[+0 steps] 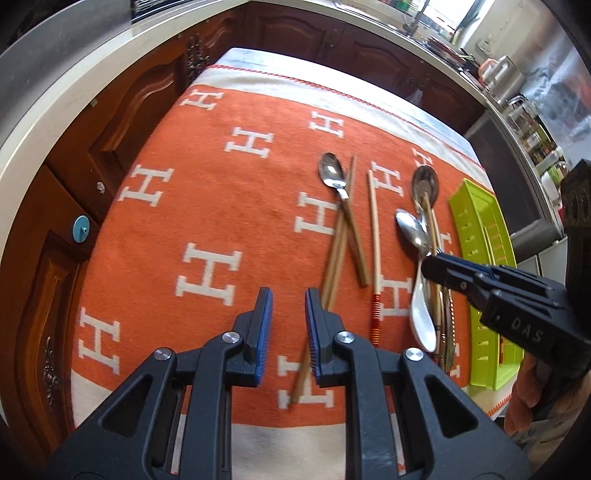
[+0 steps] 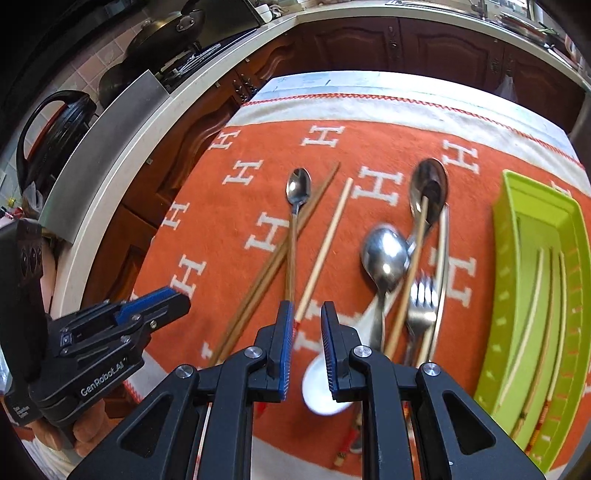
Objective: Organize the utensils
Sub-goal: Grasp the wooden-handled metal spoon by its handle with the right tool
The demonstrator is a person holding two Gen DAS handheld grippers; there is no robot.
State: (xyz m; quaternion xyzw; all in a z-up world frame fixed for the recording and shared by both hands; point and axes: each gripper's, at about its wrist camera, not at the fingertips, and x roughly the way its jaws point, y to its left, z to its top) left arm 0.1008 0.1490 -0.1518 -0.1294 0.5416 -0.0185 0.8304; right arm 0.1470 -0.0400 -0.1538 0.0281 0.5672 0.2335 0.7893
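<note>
Utensils lie loose on an orange cloth [image 1: 207, 177]: a small steel spoon [image 1: 332, 171] [image 2: 298, 186] across brown chopsticks [image 1: 338, 254] [image 2: 273, 266], a pale chopstick [image 1: 373, 236] [image 2: 325, 251] with a red-banded end, two larger steel spoons [image 2: 428, 184] [image 2: 384, 254], a fork [image 2: 421, 302] and a white ceramic spoon [image 1: 423, 314] [image 2: 317, 391]. A green tray [image 1: 476, 221] [image 2: 517, 206] at the right holds several chopsticks [image 2: 532, 321]. My left gripper [image 1: 289, 295] [image 2: 181, 295] hovers over the brown chopsticks, narrowly open and empty. My right gripper [image 2: 307, 306] [image 1: 430, 264] hangs over the spoon pile, also narrowly open and empty.
The cloth covers a table whose far edge [image 2: 406, 86] faces dark wooden cabinets [image 1: 122, 122]. A pale counter [image 2: 122, 147] with pans [image 2: 166, 33] curves round the left. A person's hand [image 1: 532, 391] grips the right tool near the tray's near end.
</note>
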